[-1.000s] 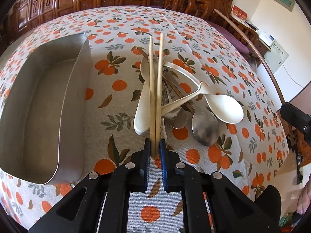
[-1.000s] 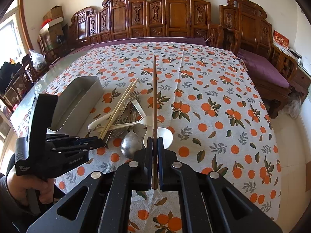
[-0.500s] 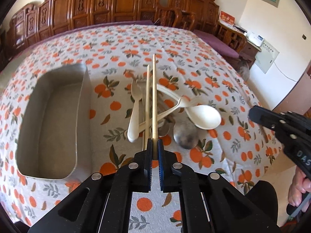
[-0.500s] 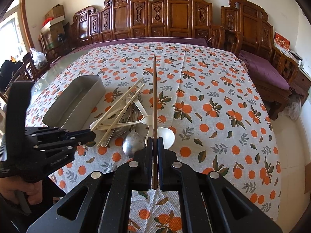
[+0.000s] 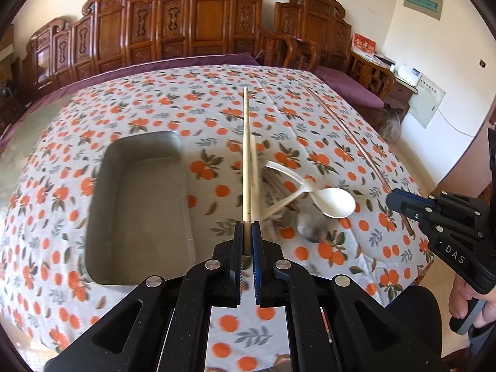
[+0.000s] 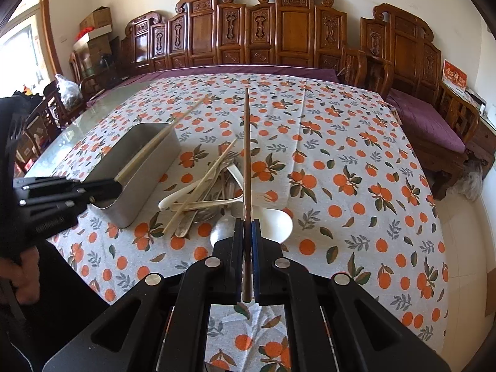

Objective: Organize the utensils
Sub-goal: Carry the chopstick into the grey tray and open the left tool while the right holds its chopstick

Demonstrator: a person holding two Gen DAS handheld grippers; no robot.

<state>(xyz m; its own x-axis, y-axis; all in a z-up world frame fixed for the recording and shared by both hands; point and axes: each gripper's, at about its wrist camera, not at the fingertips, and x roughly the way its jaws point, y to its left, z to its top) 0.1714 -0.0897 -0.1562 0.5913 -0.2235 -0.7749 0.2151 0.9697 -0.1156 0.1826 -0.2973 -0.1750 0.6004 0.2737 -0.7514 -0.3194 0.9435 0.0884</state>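
My left gripper (image 5: 247, 232) is shut on the near end of a light bamboo chopstick (image 5: 246, 155), lifted off the cloth. In the right wrist view that left gripper (image 6: 116, 186) holds the bamboo chopstick (image 6: 161, 138) slanting over the metal tray (image 6: 145, 186). The tray (image 5: 136, 204) holds nothing. My right gripper (image 6: 247, 229) is shut on a dark brown chopstick (image 6: 246, 155) above the utensil pile. The pile holds a white spoon (image 6: 276, 223), a second bamboo chopstick (image 6: 201, 183), a fork (image 6: 228, 158) and a metal spoon (image 6: 221, 228). The right gripper (image 5: 392, 201) shows at the right of the left wrist view.
An orange-print cloth (image 6: 341, 186) covers the big table. Carved wooden chairs (image 6: 279, 31) line its far side, and a purple-cushioned bench (image 6: 427, 117) stands to the right. A person's hand (image 5: 465, 294) grips the right tool's handle. Boxes (image 6: 96, 28) are stacked at the back left.
My left gripper has risen with one bamboo chopstick and swung toward the tray, leaving the other bamboo chopstick on the pile. The right gripper has kept still with its dark chopstick.
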